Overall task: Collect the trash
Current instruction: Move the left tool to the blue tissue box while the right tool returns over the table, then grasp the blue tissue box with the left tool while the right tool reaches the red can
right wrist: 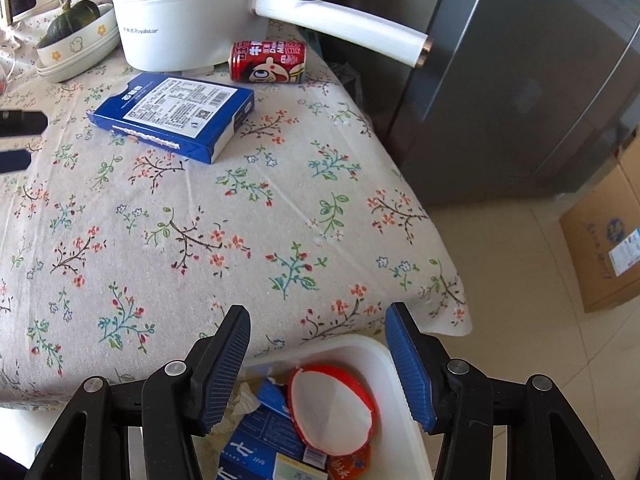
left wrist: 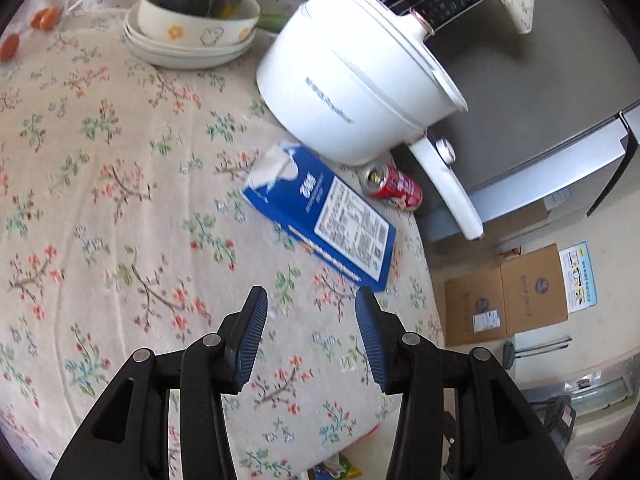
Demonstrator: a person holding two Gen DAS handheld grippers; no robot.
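Observation:
A torn blue carton [left wrist: 320, 216] lies flat on the floral tablecloth, also in the right wrist view [right wrist: 172, 116]. A red drink can [left wrist: 392, 188] lies on its side beside it, next to the white pot [right wrist: 268, 62]. My left gripper [left wrist: 310, 300] is open and empty, just short of the carton's near corner. My right gripper [right wrist: 318, 316] is open and empty above a white trash bin [right wrist: 396, 380] at the table's edge. The bin holds a red-rimmed cup [right wrist: 332, 412], blue boxes and crumpled paper. The left gripper's fingertips [right wrist: 20, 124] show at the left edge of the right wrist view.
A white electric pot [left wrist: 352, 88] with a long handle [right wrist: 340, 28] stands behind the trash. A bowl with a green squash [left wrist: 196, 4] sits on stacked plates. A grey fridge [right wrist: 520, 80] stands right of the table. Cardboard boxes [left wrist: 508, 292] stand on the floor.

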